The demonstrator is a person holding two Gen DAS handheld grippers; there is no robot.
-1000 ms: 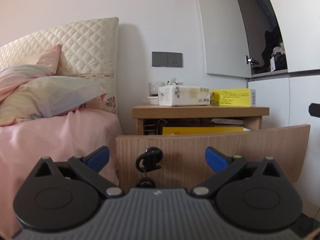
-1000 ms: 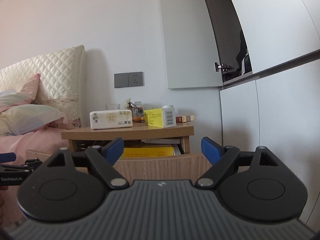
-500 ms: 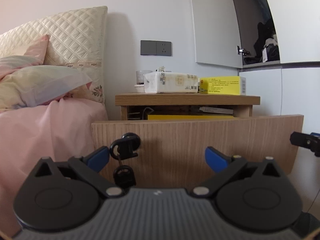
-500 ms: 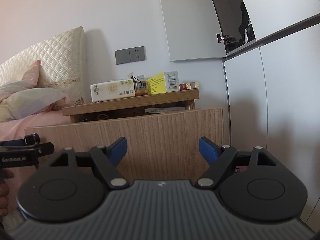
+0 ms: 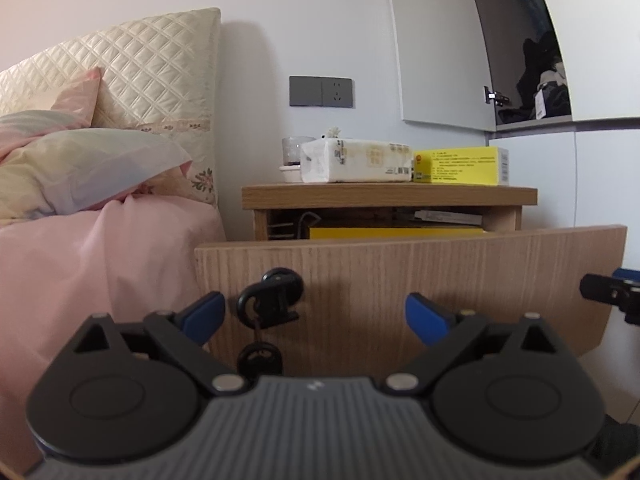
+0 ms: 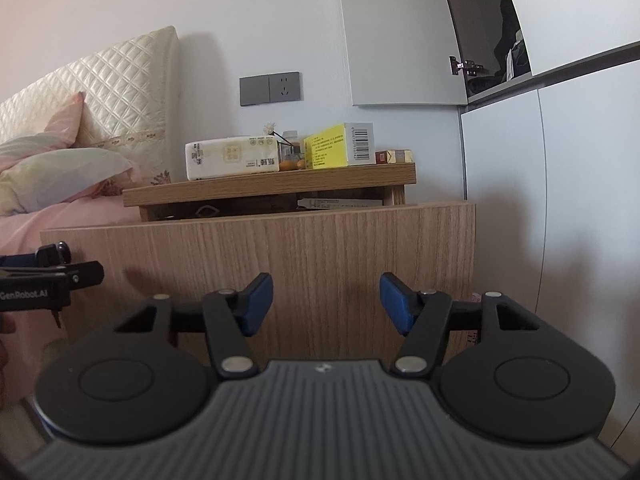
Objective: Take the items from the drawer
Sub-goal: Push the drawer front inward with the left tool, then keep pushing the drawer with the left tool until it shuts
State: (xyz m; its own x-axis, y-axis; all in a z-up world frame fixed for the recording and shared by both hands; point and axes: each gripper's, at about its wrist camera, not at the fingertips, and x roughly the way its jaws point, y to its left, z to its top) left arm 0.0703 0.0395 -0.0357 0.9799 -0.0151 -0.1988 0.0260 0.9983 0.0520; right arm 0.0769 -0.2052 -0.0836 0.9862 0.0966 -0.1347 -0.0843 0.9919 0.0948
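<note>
The wooden nightstand's drawer point(image 5: 408, 280) point(image 6: 280, 256) stands pulled out, its front panel filling the middle of both views. A black key with a fob point(image 5: 272, 304) hangs from the lock in its front. Over the panel's top edge shows a yellow box point(image 5: 396, 233) inside the drawer, with a pale flat packet point(image 5: 448, 217) point(image 6: 340, 203) behind it. My left gripper point(image 5: 316, 316) is open just in front of the panel, its left fingertip beside the key. My right gripper point(image 6: 326, 300) is open and empty before the panel's right half.
On the nightstand top point(image 5: 388, 192) stand a tissue pack point(image 5: 356, 160), a yellow carton point(image 5: 460, 165), a glass point(image 5: 294, 152) and small items. A bed with pink sheets point(image 5: 100, 248) and pillows lies left. White wardrobe doors point(image 6: 560, 200) rise on the right, one upper door open.
Both grippers dropped lower and nearer the drawer front over the second, so less of the drawer's inside shows; the left view has since risen slightly. Both stayed open.
</note>
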